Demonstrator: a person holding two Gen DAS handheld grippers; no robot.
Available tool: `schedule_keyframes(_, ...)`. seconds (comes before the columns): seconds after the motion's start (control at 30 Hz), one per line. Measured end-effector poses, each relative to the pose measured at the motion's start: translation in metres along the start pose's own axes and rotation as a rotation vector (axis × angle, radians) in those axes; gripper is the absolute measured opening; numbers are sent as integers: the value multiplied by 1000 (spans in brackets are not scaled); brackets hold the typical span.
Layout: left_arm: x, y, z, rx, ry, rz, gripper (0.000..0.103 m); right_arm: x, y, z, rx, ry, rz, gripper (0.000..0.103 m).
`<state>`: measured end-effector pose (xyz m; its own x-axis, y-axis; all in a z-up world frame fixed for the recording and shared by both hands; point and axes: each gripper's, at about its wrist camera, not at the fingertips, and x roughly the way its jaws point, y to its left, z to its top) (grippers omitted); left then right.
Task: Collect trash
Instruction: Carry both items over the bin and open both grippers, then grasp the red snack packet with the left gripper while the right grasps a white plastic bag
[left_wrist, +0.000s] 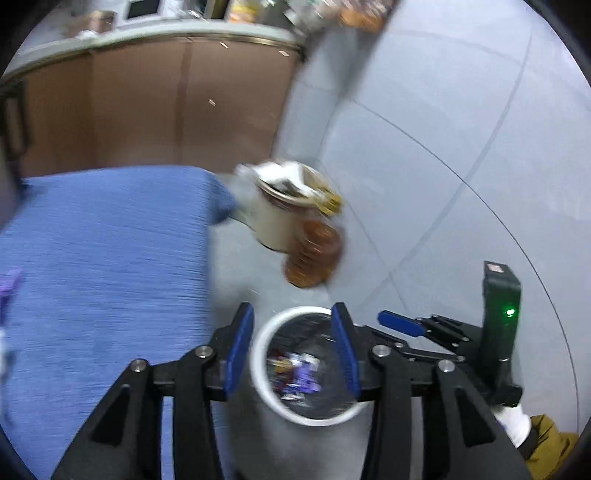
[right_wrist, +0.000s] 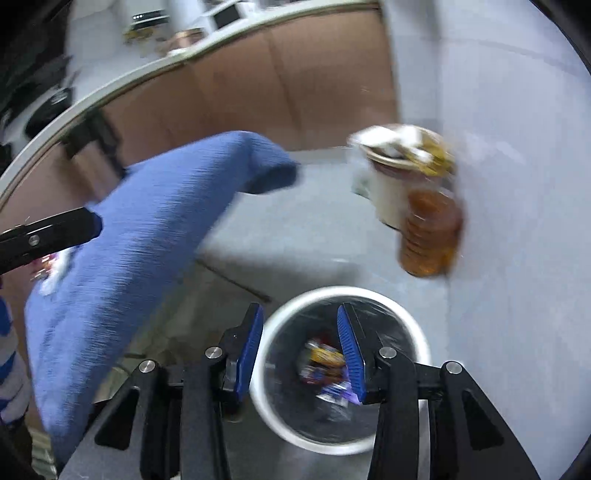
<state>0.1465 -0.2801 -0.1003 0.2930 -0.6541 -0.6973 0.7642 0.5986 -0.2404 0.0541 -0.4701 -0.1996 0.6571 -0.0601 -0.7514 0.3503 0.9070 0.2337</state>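
Both the left gripper and right gripper hang released and empty over the bin, wrappers inside. Next likely fetching remaining trash from the blue table.

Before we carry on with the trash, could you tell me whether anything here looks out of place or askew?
Beyond the white bin, a cream cup stuffed with crumpled trash stands on the floor, not in the bin. An amber bottle leans against it, tilted. Both are blurred.
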Motion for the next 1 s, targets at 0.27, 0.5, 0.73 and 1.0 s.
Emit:
schedule_keyframes(0.27, -103, 132, -14, -141, -152, 257, 56, 19, 131, 36, -193, 20, 238, 44)
schedule_keyframes(0.5, -159, 244, -38, -281, -195, 493, 60, 58, 248, 49, -309, 107, 444, 49)
schedule_keyframes(0.73, -155, 303, -54, -340, -155, 538, 60, 109, 341, 57, -353, 173, 530, 61)
schedule_keyframes(1.0, -130, 333, -67, -397, -105, 521, 50, 161, 376, 61, -293, 226, 545, 57)
